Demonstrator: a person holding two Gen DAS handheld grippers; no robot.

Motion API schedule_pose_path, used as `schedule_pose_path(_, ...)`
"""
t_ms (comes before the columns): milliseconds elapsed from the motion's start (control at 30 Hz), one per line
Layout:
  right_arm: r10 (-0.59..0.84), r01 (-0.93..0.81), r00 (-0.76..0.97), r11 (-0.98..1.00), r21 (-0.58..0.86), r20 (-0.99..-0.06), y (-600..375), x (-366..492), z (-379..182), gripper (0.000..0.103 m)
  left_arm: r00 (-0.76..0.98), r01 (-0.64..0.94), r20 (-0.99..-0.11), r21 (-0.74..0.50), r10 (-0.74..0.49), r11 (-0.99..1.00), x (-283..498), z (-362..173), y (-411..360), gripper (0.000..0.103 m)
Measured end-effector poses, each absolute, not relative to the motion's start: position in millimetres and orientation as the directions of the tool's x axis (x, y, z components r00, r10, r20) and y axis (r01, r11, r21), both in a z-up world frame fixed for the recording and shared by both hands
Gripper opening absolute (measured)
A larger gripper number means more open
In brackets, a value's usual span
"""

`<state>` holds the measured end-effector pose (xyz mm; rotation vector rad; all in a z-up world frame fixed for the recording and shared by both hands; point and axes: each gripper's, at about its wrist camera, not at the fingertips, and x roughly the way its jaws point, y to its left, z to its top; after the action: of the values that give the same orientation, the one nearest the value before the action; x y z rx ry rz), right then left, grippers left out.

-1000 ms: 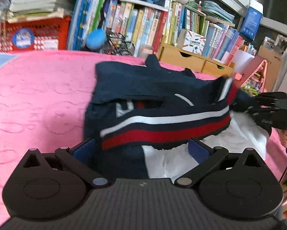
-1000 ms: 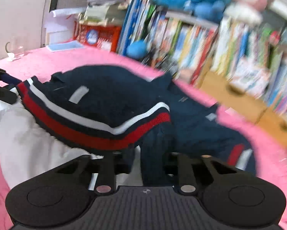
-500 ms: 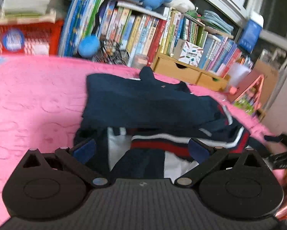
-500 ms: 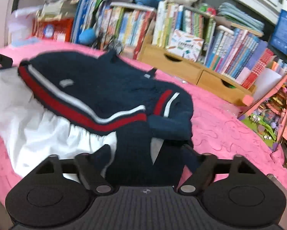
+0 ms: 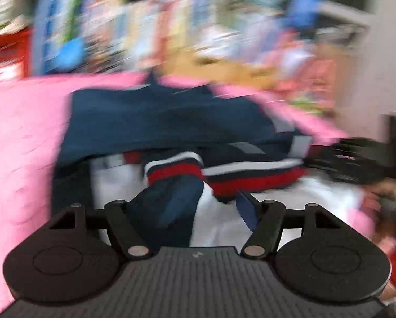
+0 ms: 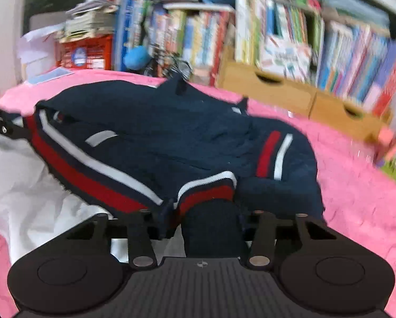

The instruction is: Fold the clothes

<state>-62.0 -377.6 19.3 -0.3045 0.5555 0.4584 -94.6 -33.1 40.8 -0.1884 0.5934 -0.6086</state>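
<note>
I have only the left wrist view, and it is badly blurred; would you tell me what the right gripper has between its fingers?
Observer: A navy sleeve sits in the right gripper. Its jaws have just been closing, and cloth hides the pads.
Operator: Thank you. Is anything else lying on the bedspread?
Observer: Yes, a pale blue sheet lies at the far left of the bedspread, beside a red crate.

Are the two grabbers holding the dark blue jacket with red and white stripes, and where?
The right gripper pinches the navy striped jacket's sleeve just behind its cuff. The left gripper's jaws straddle the other sleeve; a grip cannot be told.
</note>
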Motion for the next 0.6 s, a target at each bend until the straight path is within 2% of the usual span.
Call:
schedule_pose_path(33, 0.361, -0.496, 0.762, 0.859, -0.126, -0.537, -381.8, -66.6, 27.0, 0.032, 0.646, 0.516, -0.409, -0.388, -0.644, 0.764, -97.0, 46.1, -23.9, 0.086)
schedule_pose_path(100, 0.421, -0.499, 0.778, 0.865, -0.051, -0.467, -392.4, -74.4, 44.3, 0.032, 0.677, 0.478, -0.377, -0.428, -0.633, 0.767, -90.7, 50.5, -10.9, 0.102)
schedule_pose_path(133, 0.436, -0.491, 0.782, 0.871, -0.01, -0.445, -398.0, -72.8, 51.9, 0.033, 0.696, 0.452, -0.367, -0.444, -0.617, 0.773, -86.8, 52.3, -4.7, 0.101)
schedule_pose_path(200, 0.441, -0.467, 0.787, 0.883, 0.05, -0.432, -407.6, -62.8, 61.0, 0.035, 0.716, 0.38, -0.436, -0.412, -0.545, 0.828, -73.2, 47.5, -6.0, 0.101)
schedule_pose_path(267, 0.379, -0.43, 0.802, 0.903, -0.005, -0.462, -405.2, -56.9, 56.0, 0.038, 0.692, 0.321, -0.534, -0.376, -0.486, 0.869, -60.0, 34.2, -12.0, 0.101)
schedule_pose_path(300, 0.345, -0.411, 0.809, 0.911, -0.037, -0.476, -403.6, -54.1, 53.1, 0.043, 0.667, 0.303, -0.58, -0.363, -0.468, 0.881, -55.1, 26.4, -16.8, 0.101)
schedule_pose_path(333, 0.324, -0.406, 0.805, 0.912, -0.064, -0.497, -401.1, -52.7, 47.8, 0.052, 0.639, 0.3, -0.618, -0.35, -0.459, 0.888, -51.6, 18.7, -22.8, 0.101)
schedule_pose_path(367, 0.304, -0.404, 0.799, 0.91, -0.09, -0.519, -398.4, -51.5, 41.9, 0.06, 0.645, 0.314, -0.619, -0.319, -0.448, 0.894, -53.8, 14.9, -28.8, 0.103)
schedule_pose_path(400, 0.307, -0.418, 0.785, 0.903, -0.095, -0.538, -397.2, -52.1, 36.0, 0.077, 0.657, 0.326, -0.612, -0.297, -0.441, 0.898, -56.5, 14.6, -34.3, 0.103)
schedule_pose_path(433, 0.322, -0.44, 0.767, 0.894, -0.089, -0.555, -396.1, -52.1, 30.6, 0.084, 0.668, 0.335, -0.604, -0.278, -0.435, 0.9, -58.7, 15.1, -39.7, 0.103)
schedule_pose_path(467, 0.328, -0.452, 0.753, 0.888, -0.086, -0.571, -394.0, -52.2, 24.7, 0.083, 0.678, 0.344, -0.596, -0.259, -0.429, 0.903, -60.9, 15.5, -45.0, 0.101)
schedule_pose_path(500, 0.331, -0.462, 0.739, 0.883, -0.085, -0.587, -391.6, -52.3, 18.6, 0.072, 0.705, 0.334, -0.582, -0.232, -0.405, 0.914, -64.6, 18.1, -49.5, 0.093)
schedule_pose_path(533, 0.331, -0.465, 0.729, 0.882, -0.079, -0.598, -389.4, -53.2, 15.0, 0.046, 0.747, 0.318, -0.552, -0.192, -0.37, 0.928, -71.9, 22.8, -54.3, 0.077)
schedule_pose_path(567, 0.33, -0.457, 0.737, 0.886, -0.075, -0.589, -387.6, -57.1, 16.1, 0.034, 0.785, 0.3, -0.521, -0.157, -0.336, 0.941, -79.4, 28.3, -58.7, 0.065)
schedule_pose_path(600, 0.328, -0.447, 0.749, 0.892, -0.073, -0.576, -385.8, -61.6, 18.3, 0.027, 0.81, 0.281, -0.498, -0.135, -0.31, 0.95, -82.1, 34.5, -61.5, 0.039)
